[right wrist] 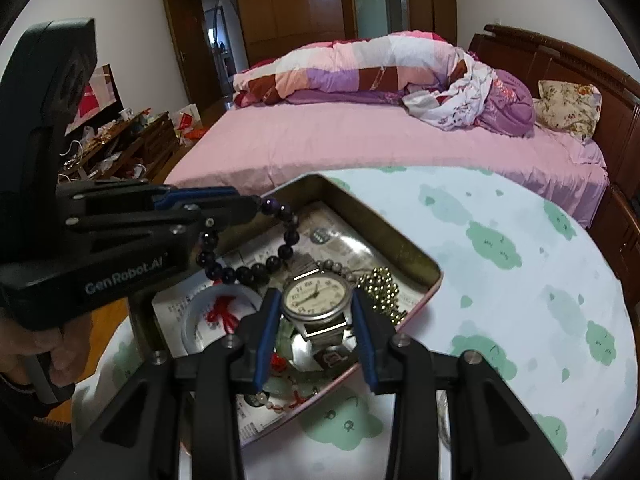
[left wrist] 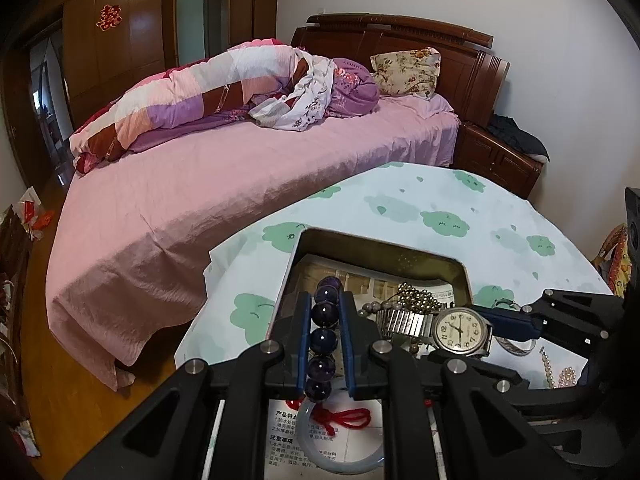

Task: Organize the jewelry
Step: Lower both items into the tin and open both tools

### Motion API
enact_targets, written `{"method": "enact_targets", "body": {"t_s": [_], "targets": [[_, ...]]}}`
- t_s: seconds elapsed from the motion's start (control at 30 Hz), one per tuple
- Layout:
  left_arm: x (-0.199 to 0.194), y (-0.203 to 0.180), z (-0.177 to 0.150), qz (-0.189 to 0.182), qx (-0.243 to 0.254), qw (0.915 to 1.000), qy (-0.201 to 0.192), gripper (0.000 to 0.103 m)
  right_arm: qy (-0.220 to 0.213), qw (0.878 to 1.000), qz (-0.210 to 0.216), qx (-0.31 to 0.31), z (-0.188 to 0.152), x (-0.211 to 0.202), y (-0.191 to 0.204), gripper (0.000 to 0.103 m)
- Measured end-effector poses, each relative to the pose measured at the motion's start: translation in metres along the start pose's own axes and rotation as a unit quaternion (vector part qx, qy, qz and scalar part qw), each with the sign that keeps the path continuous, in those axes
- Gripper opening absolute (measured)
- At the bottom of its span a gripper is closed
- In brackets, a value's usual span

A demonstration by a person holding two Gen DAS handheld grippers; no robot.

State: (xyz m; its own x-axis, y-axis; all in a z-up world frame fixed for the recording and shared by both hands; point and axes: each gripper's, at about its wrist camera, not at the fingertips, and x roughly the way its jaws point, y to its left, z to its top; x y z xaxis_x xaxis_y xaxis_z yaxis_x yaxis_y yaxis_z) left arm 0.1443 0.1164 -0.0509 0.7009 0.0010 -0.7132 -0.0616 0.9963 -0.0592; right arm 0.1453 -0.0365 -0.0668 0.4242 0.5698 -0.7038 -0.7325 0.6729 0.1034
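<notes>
My left gripper (left wrist: 326, 300) is shut on a bracelet of dark purple beads (left wrist: 323, 338), which runs lengthwise between the blue pads. In the right wrist view the bracelet (right wrist: 286, 236) hangs in a loop from the left gripper (right wrist: 256, 204) over an open metal tin (right wrist: 420, 256). My right gripper (right wrist: 316, 296) is shut on a silver wristwatch (right wrist: 316, 304), pads on both sides of its case, just above the tin. The watch (left wrist: 462, 330) also shows in the left wrist view. In the tin lie a pale jade bangle (left wrist: 340, 450) with red cord and a gold bead chain (right wrist: 384, 288).
The tin stands on a table under a white cloth with green clouds (right wrist: 520, 280). A silver bangle (left wrist: 516, 346) and pearls (left wrist: 562, 376) lie beside the tin. A pink bed (left wrist: 200, 208) stands just behind, with a wooden nightstand (left wrist: 500, 156) at its head. A hand (right wrist: 60, 356) holds the left gripper.
</notes>
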Motion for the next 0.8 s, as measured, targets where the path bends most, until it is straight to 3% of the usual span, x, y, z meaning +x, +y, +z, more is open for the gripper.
{"method": "enact_targets", "body": {"t_s": [0.7,0.77,0.8], "targets": [[0.008,0.008,-0.015,-0.003,-0.010,0.9997,0.021,0.014,0.026,1.000,0.004,-0.017,-0.015,0.008,0.016,0.039],[0.008,0.007,-0.017,-0.003,-0.012,0.9996,0.026,0.020,0.022,1.000,0.012,-0.017,-0.015,0.007,0.016,0.042],[0.007,0.007,-0.017,-0.003,-0.013,0.9996,0.024,0.035,0.022,1.000,0.013,-0.018,-0.015,0.006,0.017,0.055]]}}
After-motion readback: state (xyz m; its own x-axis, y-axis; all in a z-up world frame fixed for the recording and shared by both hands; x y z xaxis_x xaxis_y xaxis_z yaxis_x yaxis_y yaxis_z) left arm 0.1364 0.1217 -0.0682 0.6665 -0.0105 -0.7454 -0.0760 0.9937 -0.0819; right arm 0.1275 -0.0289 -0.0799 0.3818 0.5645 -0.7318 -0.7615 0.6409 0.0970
